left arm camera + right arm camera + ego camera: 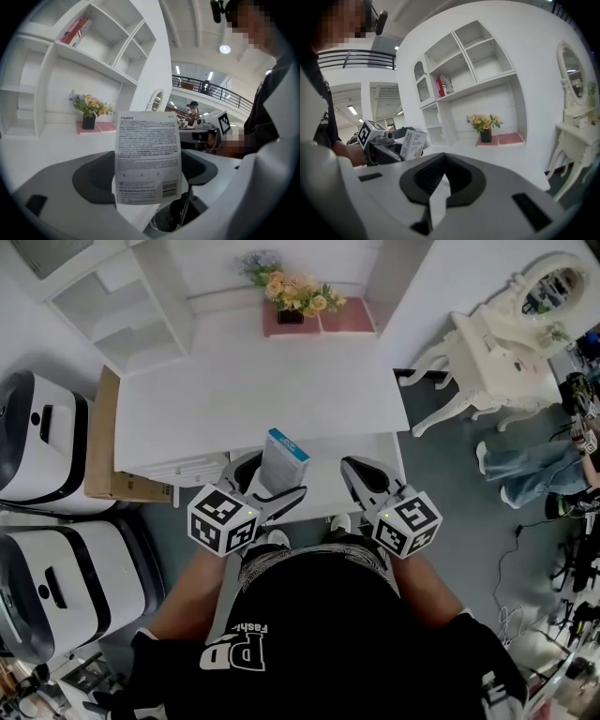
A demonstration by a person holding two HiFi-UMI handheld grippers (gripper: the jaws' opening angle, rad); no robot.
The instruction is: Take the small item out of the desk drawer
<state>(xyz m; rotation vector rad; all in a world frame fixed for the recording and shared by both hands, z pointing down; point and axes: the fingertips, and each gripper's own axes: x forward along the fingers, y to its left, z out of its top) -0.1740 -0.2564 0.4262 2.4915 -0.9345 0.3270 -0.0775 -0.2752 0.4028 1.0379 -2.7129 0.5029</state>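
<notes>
The left tongs are closed on a small box, which is gripped by its lower part between the two dark pads. The box is white with a blue top end and is held upright. Its printed back, with a barcode in the lower corner, is turned toward the left tongs' own camera. The box is held above the near edge of the white table, clear of its surface.

The right tongs are held just to the right of the box, apart from it. Their pads are brought together, with only a thin sliver seen between them and nothing held.

A pot of flowers is seen well beyond both tongs, at the far side of the table. A white dressing table is seen far to the right of the right tongs.
</notes>
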